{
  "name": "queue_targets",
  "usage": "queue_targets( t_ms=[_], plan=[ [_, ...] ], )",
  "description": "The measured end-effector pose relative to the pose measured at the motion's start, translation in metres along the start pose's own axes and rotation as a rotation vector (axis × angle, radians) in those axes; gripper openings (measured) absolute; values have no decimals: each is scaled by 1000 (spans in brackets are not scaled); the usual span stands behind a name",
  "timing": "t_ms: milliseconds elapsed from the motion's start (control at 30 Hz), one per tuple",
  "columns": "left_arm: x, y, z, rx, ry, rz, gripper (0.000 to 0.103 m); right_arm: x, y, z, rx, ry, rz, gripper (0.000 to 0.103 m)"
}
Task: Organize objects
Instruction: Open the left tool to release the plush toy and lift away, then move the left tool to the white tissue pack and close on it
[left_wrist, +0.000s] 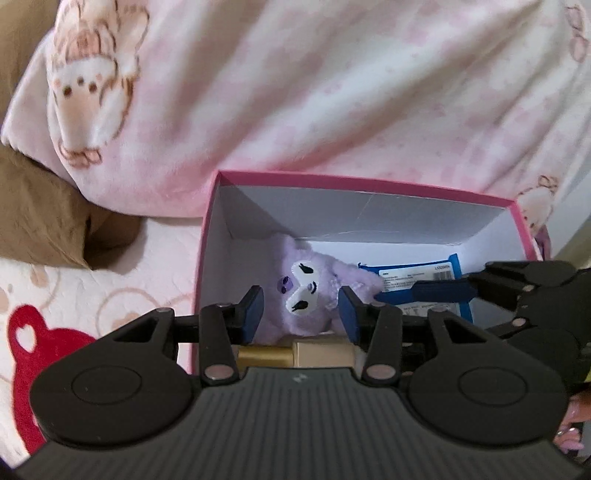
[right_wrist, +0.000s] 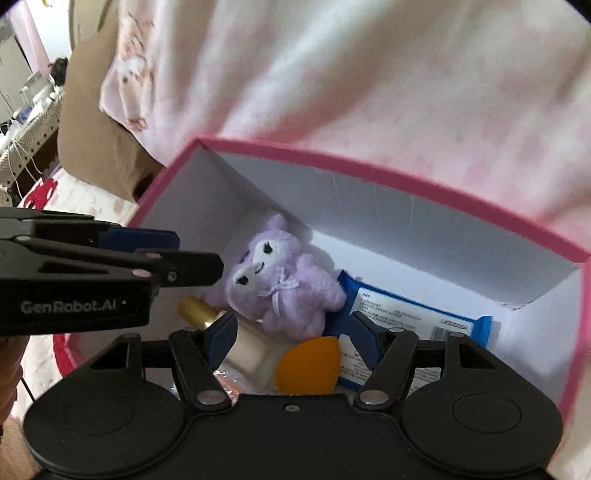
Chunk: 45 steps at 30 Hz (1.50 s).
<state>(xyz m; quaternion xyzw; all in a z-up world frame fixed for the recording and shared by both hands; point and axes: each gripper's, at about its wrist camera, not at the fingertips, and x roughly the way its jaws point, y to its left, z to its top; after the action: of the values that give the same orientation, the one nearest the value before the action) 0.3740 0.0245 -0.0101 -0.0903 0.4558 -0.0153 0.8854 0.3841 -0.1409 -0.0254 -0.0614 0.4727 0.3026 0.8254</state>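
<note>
Because the purple plush toy (left_wrist: 308, 295) is soft and light, it should squash easily, so a hold across its round head looks safest. It lies in the far left corner of the pink box (left_wrist: 207, 236), beside the blue packet (right_wrist: 406, 310). The left gripper (left_wrist: 301, 306) is spread around the toy, not touching; the right gripper (right_wrist: 291, 336) hangs open over the orange sponge (right_wrist: 306, 365).

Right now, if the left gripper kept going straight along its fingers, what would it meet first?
Probably the purple plush toy inside the pink box: it lies between the open left gripper fingers' line, though depth is unclear.
</note>
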Motion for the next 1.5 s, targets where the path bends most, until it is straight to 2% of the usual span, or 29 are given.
queue_targets(
  t_ms=[100, 133, 200, 300, 433, 667, 800, 933, 1133, 1500],
  plan=[
    [-18, 1, -3, 7, 2, -36, 46, -21, 9, -7, -4, -49, 19, 71],
    [-25, 2, -5, 10, 6, -50, 50, -29, 14, -11, -10, -63, 36, 71],
    [-37, 0, -11, 38, 24, -55, 53, -43, 27, -17, -64, -91, 48, 71],
    [-58, -1, -18, 71, 33, -46, 54, -62, 50, -27, -166, -84, 11, 71],
    [-86, 3, -25, 85, 52, -78, 57, -97, 77, -39, -240, -106, -12, 72],
    [-140, 13, -47, 155, 55, -104, 57, -154, 119, -64, -264, -188, -102, 76],
    [-164, 16, -60, 180, 47, -117, 58, -173, 135, -77, -232, -204, -98, 78],
    [-183, 17, -74, 193, 46, -145, 60, -184, 146, -92, -196, -215, -64, 79],
    [-191, 24, -96, 196, 66, -147, 61, -179, 152, -113, -122, -180, -56, 81],
    [-167, 43, -124, 129, 123, -160, 63, -151, 149, -125, 24, -99, -40, 83]
  ],
)
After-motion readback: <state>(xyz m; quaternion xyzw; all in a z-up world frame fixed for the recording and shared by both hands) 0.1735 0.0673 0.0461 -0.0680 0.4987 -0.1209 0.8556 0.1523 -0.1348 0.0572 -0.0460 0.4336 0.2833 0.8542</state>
